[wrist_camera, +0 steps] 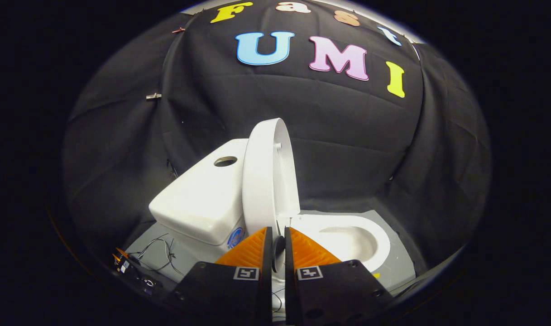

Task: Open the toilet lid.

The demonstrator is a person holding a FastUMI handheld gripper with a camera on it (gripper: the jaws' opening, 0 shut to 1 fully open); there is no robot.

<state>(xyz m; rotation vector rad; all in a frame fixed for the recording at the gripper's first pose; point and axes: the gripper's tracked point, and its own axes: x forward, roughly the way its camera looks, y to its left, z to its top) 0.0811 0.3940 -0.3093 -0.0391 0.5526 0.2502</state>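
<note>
Tool (278,235): fingers nearly together, gripping nothing visible. Toilet lid (268,176): raised upright near tank (198,194); opening apparently complete.

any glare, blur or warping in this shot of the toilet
Gripper view: strong fisheye bends the booth wall; glare washes out the tank top; the raised lid and bowl are sharp; the gripper, nearly closed on the lid's edge, looks slightly soft.
</note>
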